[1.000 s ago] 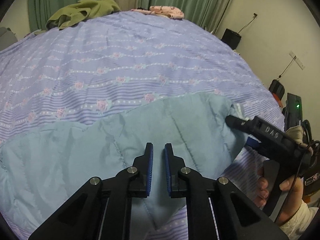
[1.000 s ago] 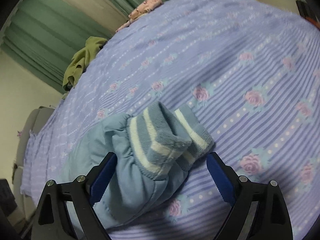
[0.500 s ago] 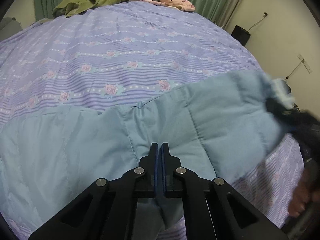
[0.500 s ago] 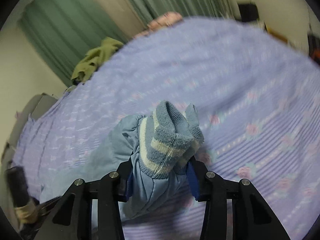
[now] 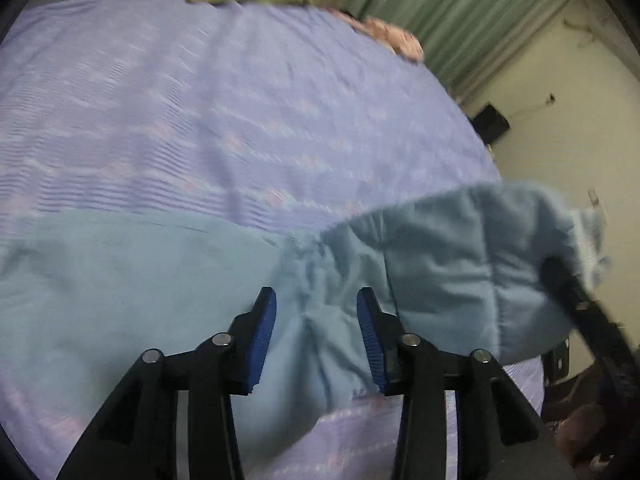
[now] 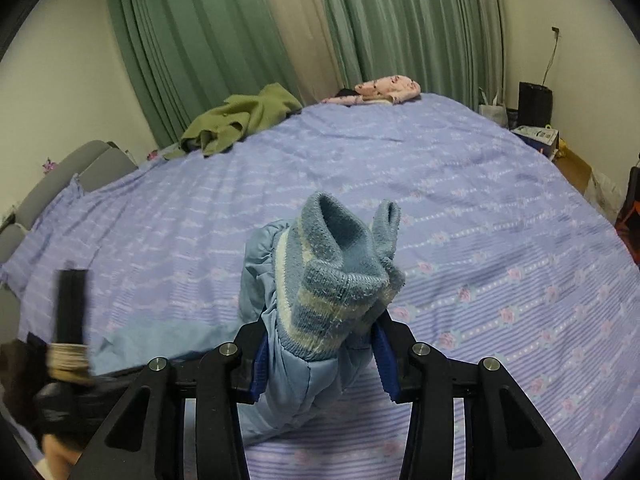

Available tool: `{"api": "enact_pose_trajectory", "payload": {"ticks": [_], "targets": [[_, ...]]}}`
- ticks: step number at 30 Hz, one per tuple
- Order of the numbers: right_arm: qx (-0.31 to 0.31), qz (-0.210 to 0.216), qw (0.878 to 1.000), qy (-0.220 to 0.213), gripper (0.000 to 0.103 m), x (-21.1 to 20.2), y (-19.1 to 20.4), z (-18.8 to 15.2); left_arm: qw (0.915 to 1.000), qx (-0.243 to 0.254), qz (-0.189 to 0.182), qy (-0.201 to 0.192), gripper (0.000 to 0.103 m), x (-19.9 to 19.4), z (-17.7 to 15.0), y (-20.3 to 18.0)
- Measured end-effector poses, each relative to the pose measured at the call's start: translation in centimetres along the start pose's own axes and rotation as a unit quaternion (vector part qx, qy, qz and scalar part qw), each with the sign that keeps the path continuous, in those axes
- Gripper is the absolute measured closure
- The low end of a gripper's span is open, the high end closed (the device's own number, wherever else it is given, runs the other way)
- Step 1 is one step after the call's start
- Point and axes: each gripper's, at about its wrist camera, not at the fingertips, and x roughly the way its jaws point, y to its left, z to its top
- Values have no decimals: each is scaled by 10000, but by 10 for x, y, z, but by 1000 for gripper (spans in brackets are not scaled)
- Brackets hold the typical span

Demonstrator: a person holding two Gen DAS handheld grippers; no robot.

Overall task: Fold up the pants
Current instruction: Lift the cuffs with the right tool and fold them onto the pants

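Light blue padded pants (image 5: 132, 280) lie across the near part of the bed. My left gripper (image 5: 316, 312) is open above a bunched fold in the middle of the pants. My right gripper (image 6: 320, 352) is shut on the pants' striped knit cuff (image 6: 336, 280) and holds that leg end lifted off the bed. In the left wrist view the lifted leg (image 5: 452, 264) hangs at the right, with the right gripper (image 5: 580, 300) gripping its end. In the right wrist view the left gripper (image 6: 72, 320) shows blurred at the left.
The bed has a purple flowered sheet (image 6: 440, 184). An olive green garment (image 6: 244, 120) and a pink garment (image 6: 384, 88) lie at its far edge by green curtains (image 6: 224, 40). A grey sofa (image 6: 68, 176) stands left. Boxes and a black speaker (image 6: 534, 104) stand right.
My left gripper has opened and let go of the pants' middle. My right gripper has closed on the cuff and lifted the leg end higher and towards the left.
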Motion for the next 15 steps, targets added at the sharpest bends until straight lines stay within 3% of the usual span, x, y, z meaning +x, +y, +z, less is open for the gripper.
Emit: {"api": "enact_pose_trajectory", "payload": {"ticks": [4,9,15], "targets": [[-166,-76,9998,-60,59,-14,31,5,9987,-100,413,-294,60,-61,0,25],[-560,-99,9984,-59,59,-28,86,5,9941,-94,968,-479,53,-110,-5,59],[-1087,-51,9940,94,59,-24,155,-2,9940,-252,944,-492,53,-138,-14,103]]}}
